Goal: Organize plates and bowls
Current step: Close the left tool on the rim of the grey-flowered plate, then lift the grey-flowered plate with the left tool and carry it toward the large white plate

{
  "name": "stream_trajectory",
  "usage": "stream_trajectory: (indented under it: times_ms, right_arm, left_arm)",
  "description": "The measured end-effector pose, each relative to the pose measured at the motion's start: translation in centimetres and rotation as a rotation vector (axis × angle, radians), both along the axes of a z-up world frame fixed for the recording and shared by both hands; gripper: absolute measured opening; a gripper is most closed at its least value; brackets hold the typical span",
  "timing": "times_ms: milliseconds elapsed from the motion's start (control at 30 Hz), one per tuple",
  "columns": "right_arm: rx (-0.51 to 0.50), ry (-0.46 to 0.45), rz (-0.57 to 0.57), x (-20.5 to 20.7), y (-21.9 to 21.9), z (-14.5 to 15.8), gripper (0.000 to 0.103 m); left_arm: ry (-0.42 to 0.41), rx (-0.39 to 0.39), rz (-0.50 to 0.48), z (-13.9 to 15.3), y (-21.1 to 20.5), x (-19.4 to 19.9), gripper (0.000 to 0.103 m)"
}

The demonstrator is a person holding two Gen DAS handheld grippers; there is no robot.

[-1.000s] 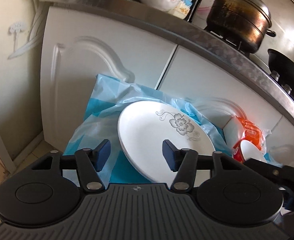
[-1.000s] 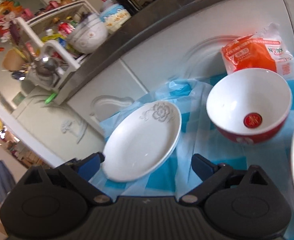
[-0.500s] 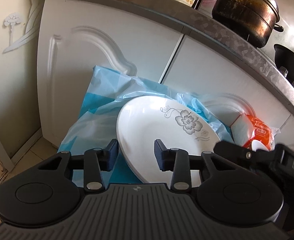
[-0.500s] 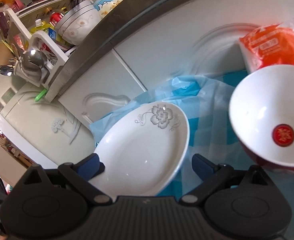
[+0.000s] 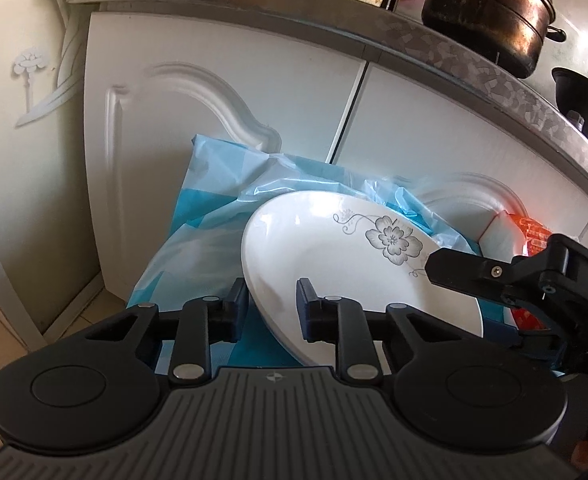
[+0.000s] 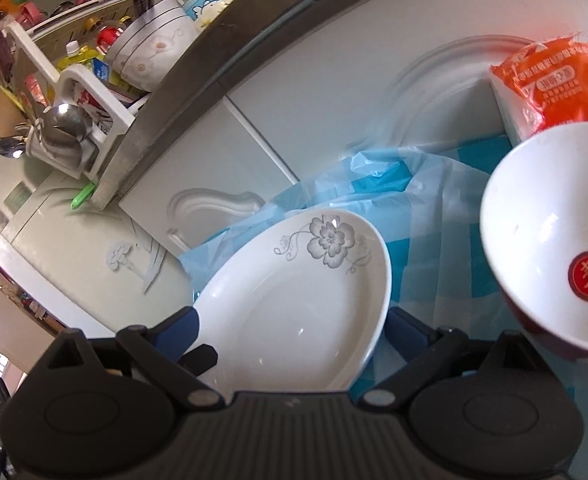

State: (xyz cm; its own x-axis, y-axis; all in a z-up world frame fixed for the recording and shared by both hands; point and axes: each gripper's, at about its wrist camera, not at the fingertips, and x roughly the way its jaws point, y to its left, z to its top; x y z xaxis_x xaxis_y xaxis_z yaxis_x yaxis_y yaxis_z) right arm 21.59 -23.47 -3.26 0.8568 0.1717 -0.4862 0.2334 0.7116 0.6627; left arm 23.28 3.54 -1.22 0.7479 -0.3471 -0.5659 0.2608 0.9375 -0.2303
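A white plate with a grey flower (image 5: 334, 256) lies tilted on a blue plastic sheet (image 5: 214, 208) in front of the cabinets. My left gripper (image 5: 270, 308) has the plate's near-left rim between its blue pads, and its jaws are closing on that rim. In the right wrist view the same plate (image 6: 294, 304) fills the space between the wide-open fingers of my right gripper (image 6: 294, 328), which touch nothing. That gripper's black body (image 5: 494, 276) reaches in from the right in the left wrist view. A red bowl with a white inside (image 6: 554, 240) stands to the plate's right.
An orange packet (image 6: 554, 76) leans against the white cabinet door (image 5: 198, 128) behind the bowl. Above, the countertop carries a dark pot (image 5: 490, 12), a black wok (image 5: 586, 96) and a dish rack with bowls (image 6: 94, 92). Tiled floor lies at the left.
The left jaws have narrowed from wide apart onto the plate's rim. The right gripper has come closer to the plate and now shows in the left wrist view; the bowl sits further right.
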Motion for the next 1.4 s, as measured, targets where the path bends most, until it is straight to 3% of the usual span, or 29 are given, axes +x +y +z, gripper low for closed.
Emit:
stream_trajectory:
  times_ms: [833,1400]
  right_arm:
    - [-0.046,0.004,0.049,-7.7,1.6,1.8,0.097]
    - [-0.084,-0.037,0.046,-15.9,3.6,4.1,0.096]
  left_arm:
    - [-0.066,-0.024,-0.030,2.2,0.7,-8.5,0.025]
    - [-0.063,-0.114,-0.041,3.5,1.9,-16.2,0.025]
